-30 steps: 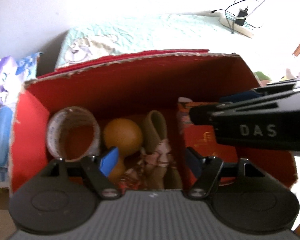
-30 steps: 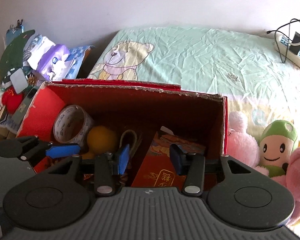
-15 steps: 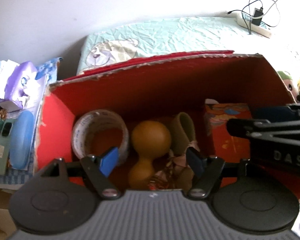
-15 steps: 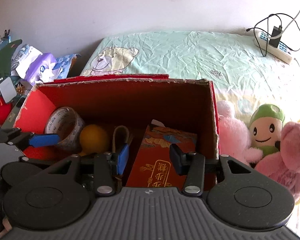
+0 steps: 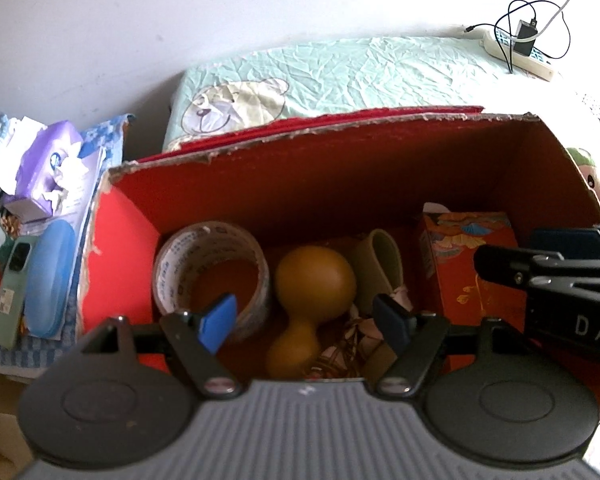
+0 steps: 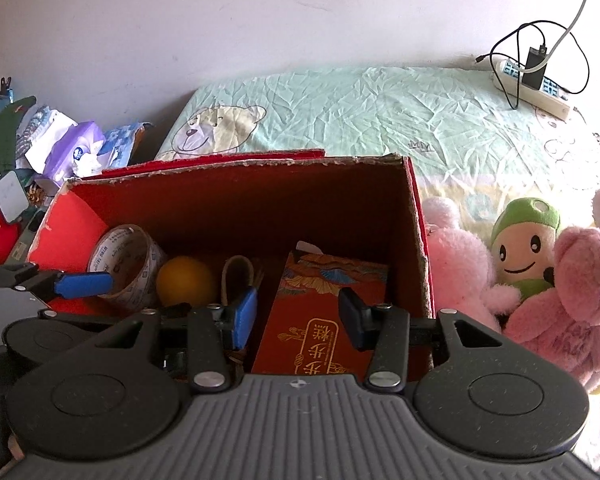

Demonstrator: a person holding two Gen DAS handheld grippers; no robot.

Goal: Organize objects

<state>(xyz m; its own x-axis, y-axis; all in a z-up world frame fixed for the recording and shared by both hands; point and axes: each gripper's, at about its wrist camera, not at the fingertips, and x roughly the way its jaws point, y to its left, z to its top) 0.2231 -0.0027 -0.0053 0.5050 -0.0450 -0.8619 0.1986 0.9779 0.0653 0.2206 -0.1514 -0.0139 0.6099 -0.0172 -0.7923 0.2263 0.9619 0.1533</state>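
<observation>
Left wrist | left hand-held gripper (image 5: 304,317) wide, empty | gourd (image 5: 310,300) between fingers, inside red box (image 5: 340,184)

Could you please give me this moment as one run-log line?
left gripper: open, empty | right gripper: open, empty | box: holds tape, gourd, red packet

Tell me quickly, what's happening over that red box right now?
Left claw open, empty. Right claw open, empty. Red cardboard box holds clear tape roll, orange gourd-shaped toy, red printed carton. Nothing blocking.
</observation>
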